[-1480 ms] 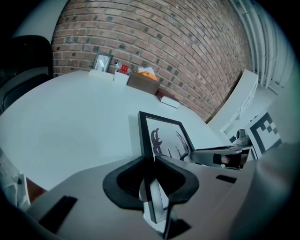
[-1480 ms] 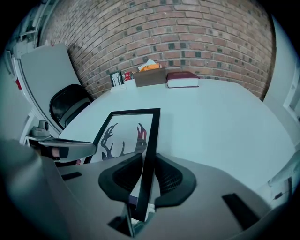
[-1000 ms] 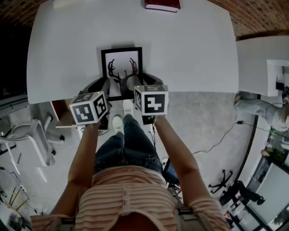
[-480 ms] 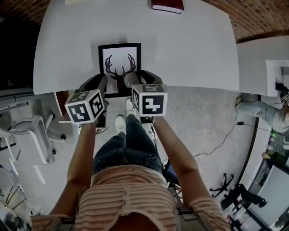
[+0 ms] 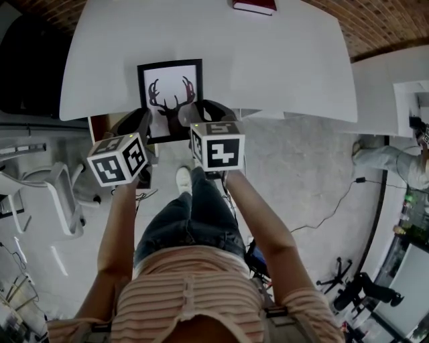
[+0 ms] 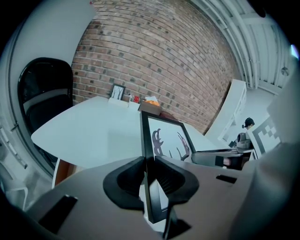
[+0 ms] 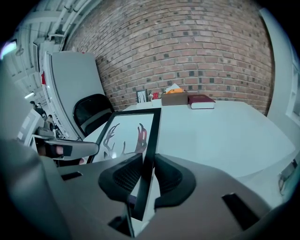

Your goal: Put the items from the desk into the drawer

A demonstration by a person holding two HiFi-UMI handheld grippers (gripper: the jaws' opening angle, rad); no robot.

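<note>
Brick wall (image 7: 187, 56) ahead of me, black office chair (image 6: 44, 77) to my left, a cable (image 5: 335, 199) lying across the floor (image 5: 301, 161).

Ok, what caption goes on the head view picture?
Teamwork: left gripper and right gripper clamp the antler picture frame at the white desk.

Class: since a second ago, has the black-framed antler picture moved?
Yes. The black-framed antler picture has slid left and toward the person, farther over the near edge of the white desk and away from the dark red book.
</note>
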